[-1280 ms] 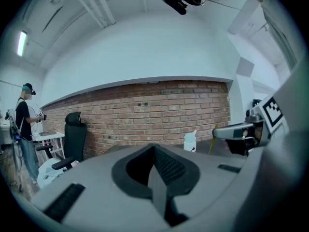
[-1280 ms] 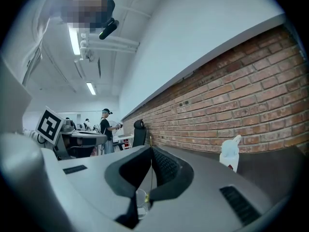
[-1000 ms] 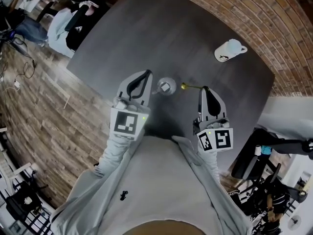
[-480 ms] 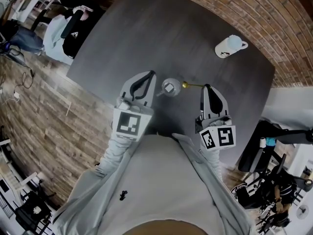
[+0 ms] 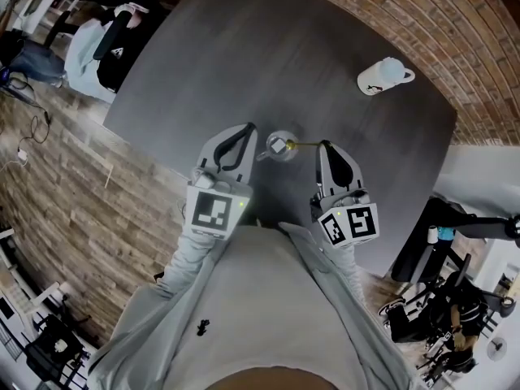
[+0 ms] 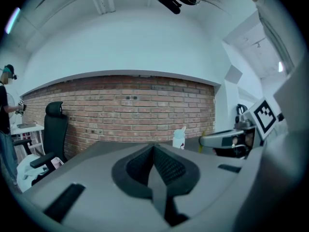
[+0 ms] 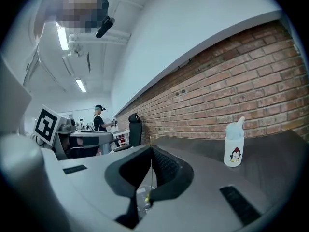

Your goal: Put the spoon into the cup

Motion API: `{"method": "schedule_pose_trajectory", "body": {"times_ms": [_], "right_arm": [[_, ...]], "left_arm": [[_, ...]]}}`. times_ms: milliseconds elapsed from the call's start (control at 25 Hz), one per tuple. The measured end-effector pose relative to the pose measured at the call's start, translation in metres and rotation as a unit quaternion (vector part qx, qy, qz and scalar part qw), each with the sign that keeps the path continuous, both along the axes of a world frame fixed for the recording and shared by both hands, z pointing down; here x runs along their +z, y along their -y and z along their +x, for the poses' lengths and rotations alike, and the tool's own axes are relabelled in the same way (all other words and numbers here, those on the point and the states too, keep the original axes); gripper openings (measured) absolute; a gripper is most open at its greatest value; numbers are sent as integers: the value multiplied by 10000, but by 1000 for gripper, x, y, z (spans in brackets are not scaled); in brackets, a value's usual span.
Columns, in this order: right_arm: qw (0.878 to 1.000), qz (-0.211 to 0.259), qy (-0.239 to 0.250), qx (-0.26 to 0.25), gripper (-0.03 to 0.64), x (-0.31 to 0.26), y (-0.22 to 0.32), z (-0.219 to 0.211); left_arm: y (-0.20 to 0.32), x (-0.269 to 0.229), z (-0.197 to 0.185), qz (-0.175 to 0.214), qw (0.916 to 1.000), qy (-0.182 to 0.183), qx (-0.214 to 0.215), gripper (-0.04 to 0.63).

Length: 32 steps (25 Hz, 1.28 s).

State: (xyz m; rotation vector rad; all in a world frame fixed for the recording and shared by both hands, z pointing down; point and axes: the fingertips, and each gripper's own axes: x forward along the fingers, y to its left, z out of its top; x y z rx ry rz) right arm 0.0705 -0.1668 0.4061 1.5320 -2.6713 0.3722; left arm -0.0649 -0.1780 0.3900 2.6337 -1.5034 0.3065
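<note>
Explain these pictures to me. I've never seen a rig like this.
No robot: a person holds a two-jaw gripper in each hand. One picture comes from a camera on the person's head, looking down; the other two from cameras riding on the grippers, looking along their jaws. On the dark table stand a clear cup and, farther off, a white bottle. The right gripper is shut on a thin gold spoon, whose bowl end is at the cup. The left gripper is shut and empty.
</note>
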Motion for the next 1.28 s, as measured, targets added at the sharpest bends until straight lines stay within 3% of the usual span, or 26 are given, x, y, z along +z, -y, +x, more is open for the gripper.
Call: {"method": "schedule_pose_trajectory", "body": {"times_ms": [680,1280], "right_arm": [[9939,-1013,424,-108,20,77,18,-18],[9923,-1197,274,-179,20,100,22,-21]], "left_arm": [[-2,27,-2,-323,9994,-60,-109,20],[-1,29,1,-326,9994,-68,-113,18]]}}
